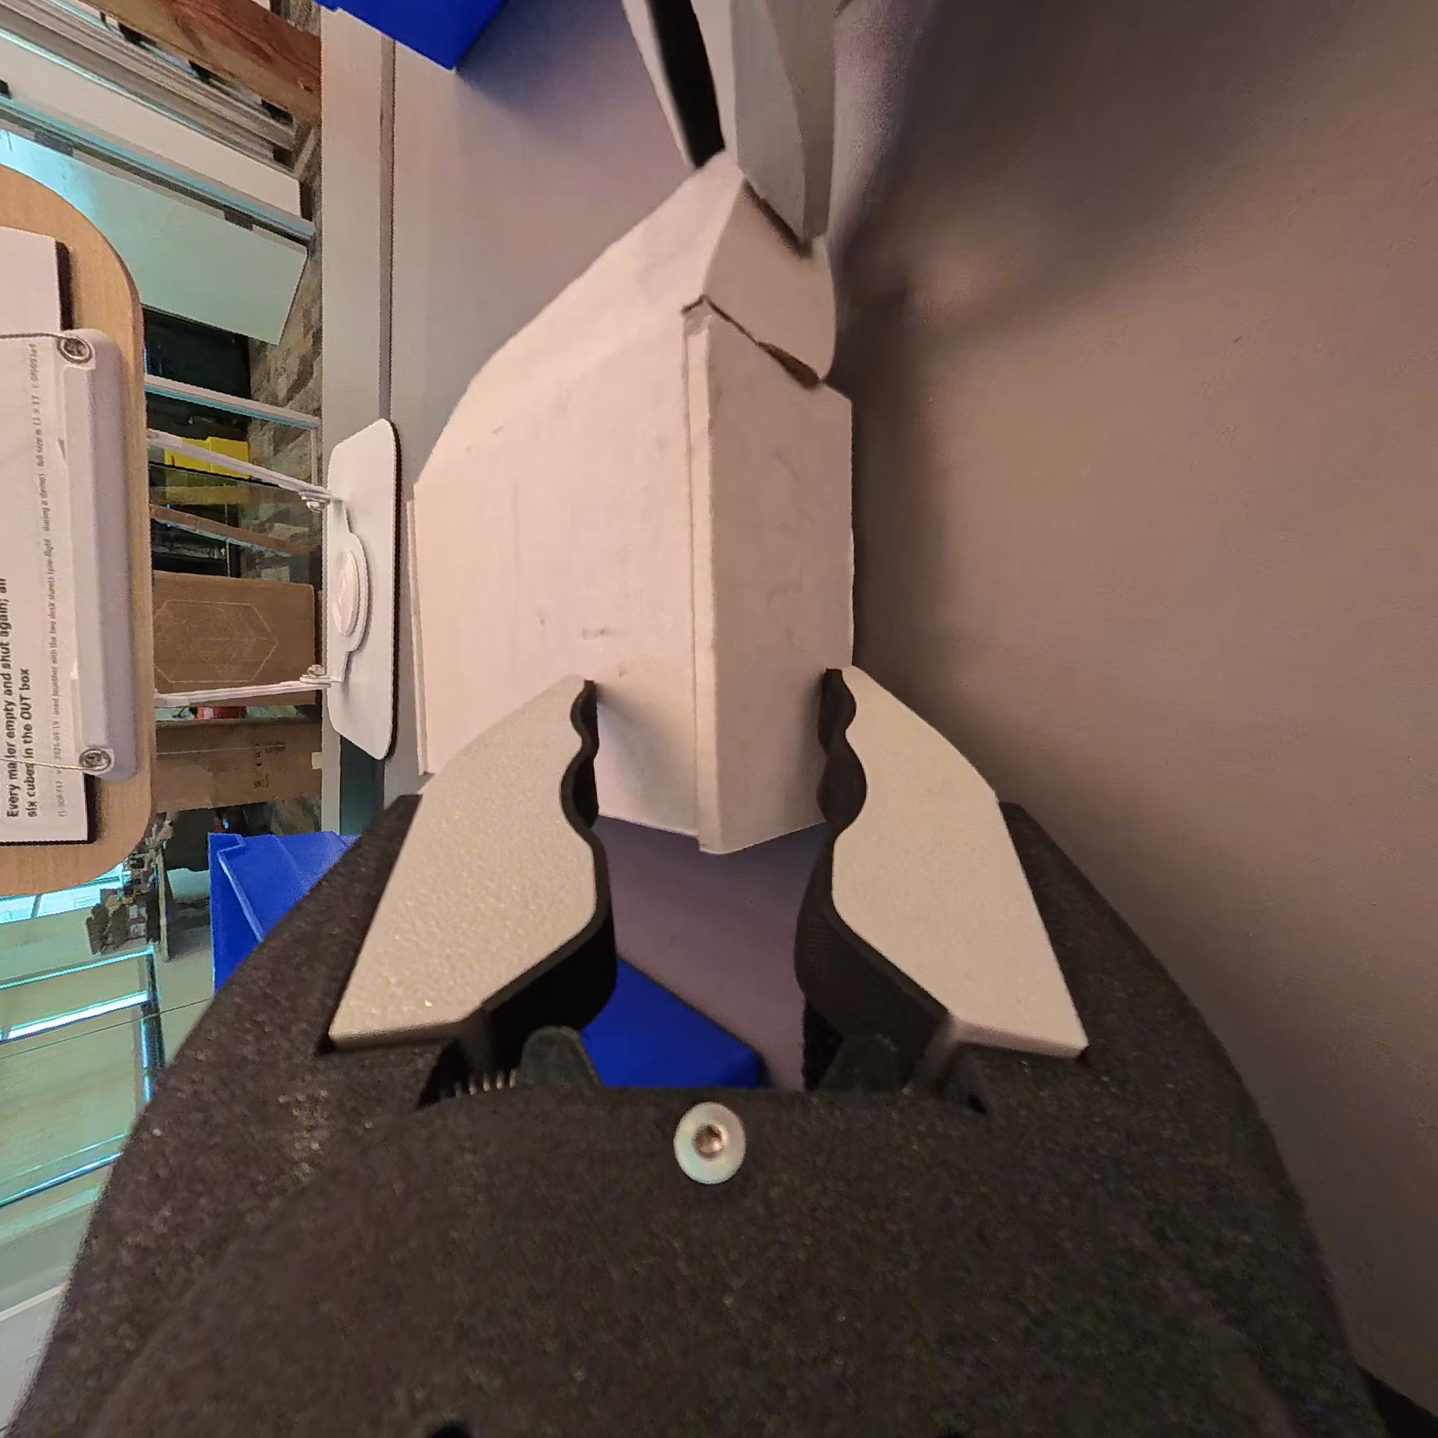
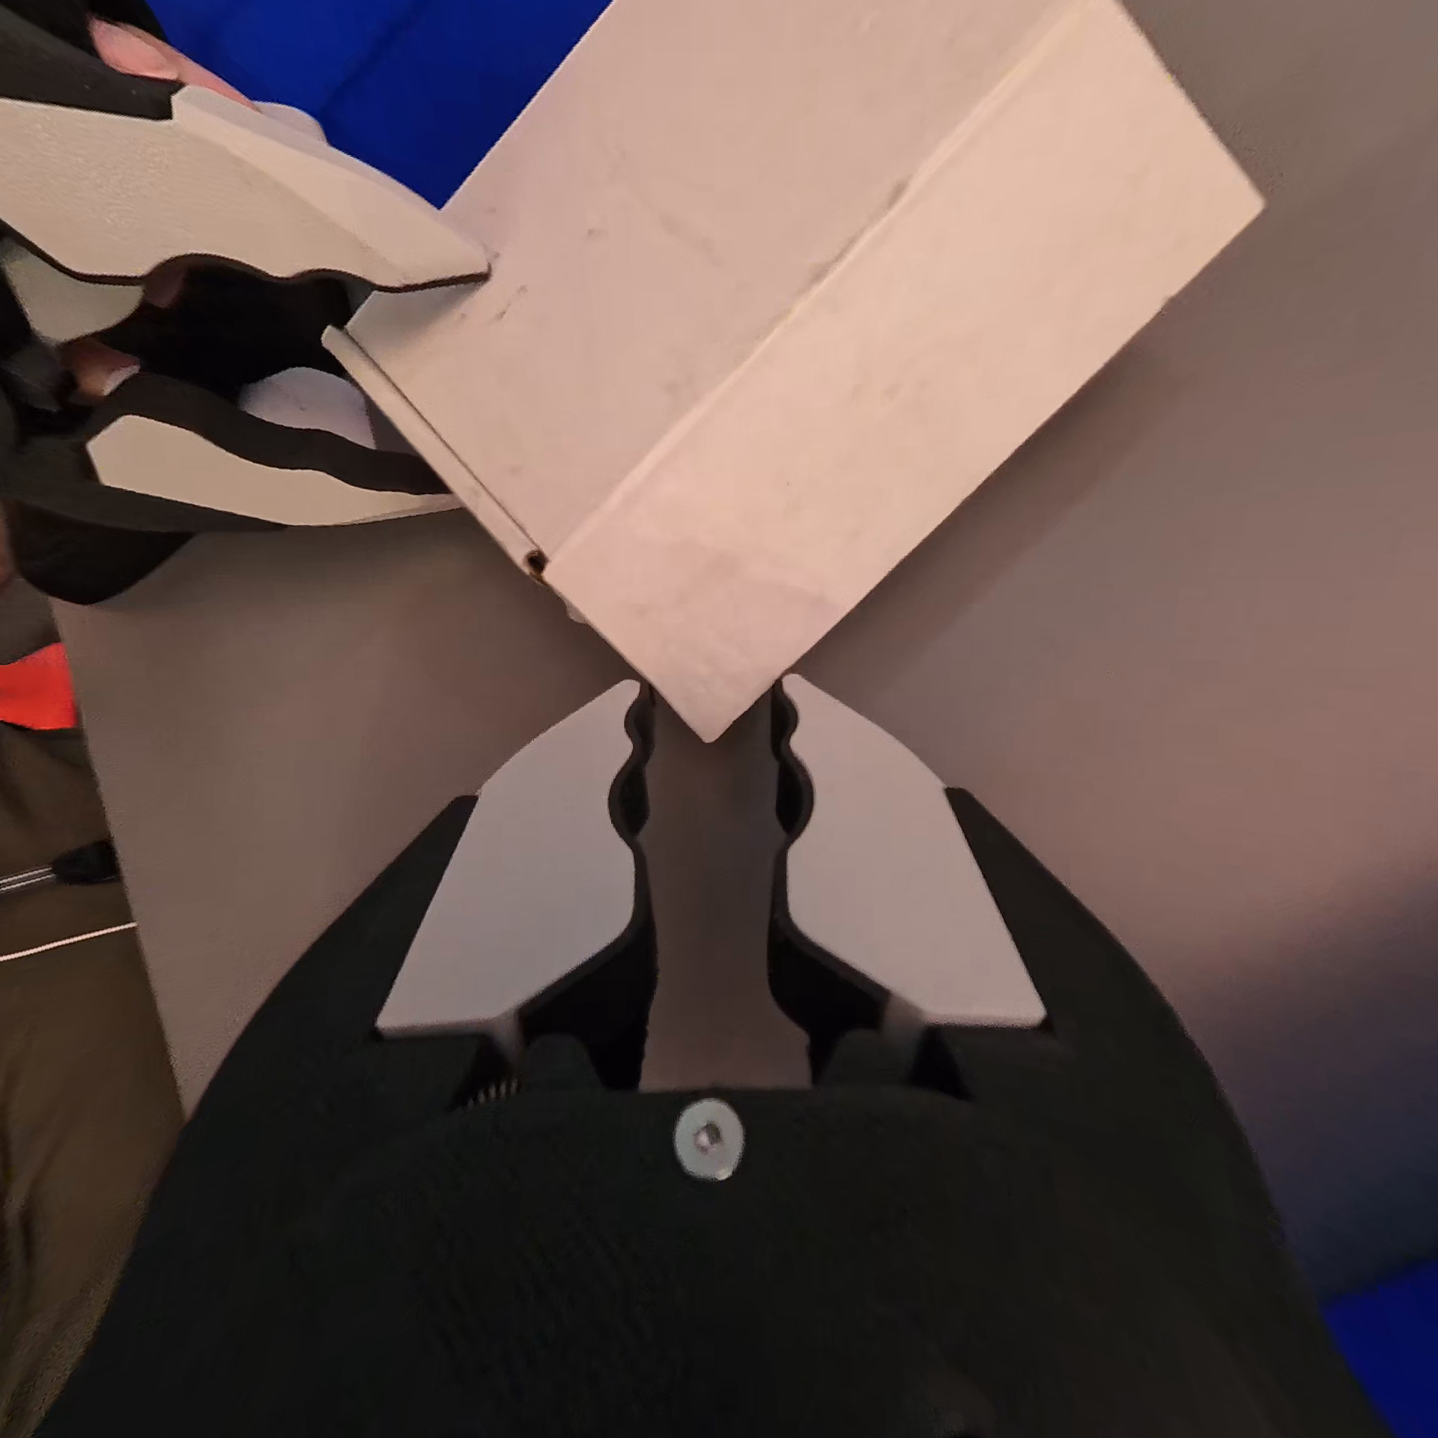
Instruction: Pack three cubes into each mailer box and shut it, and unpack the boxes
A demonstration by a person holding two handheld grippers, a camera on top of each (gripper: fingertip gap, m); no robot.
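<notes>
A white cardboard mailer box (image 1: pixel 591 545) is held over the grey table (image 1: pixel 1128 700), its lid down. My left gripper (image 1: pixel 710 681) is shut on one end of it, one finger on each broad face. In the right wrist view the box (image 2: pixel 778 272) lies diagonally, with the left gripper (image 2: pixel 463 381) clamped on its left end. My right gripper (image 2: pixel 708 685) is narrowly closed on the box's near corner, at the front flap. It shows at the top of the left wrist view (image 1: pixel 801 226), at the box's far flap. No cubes are in view.
Blue bins stand beside the table (image 1: pixel 264 895) (image 2: pixel 373 78). A white stand (image 1: pixel 362 591) and a wooden board with a paper sheet (image 1: pixel 47 545) stand past the table's far edge. A person's hand (image 2: pixel 124 62) holds the left gripper. Both views are slightly blurred. The grippers' ends are close to 11 cm from one another.
</notes>
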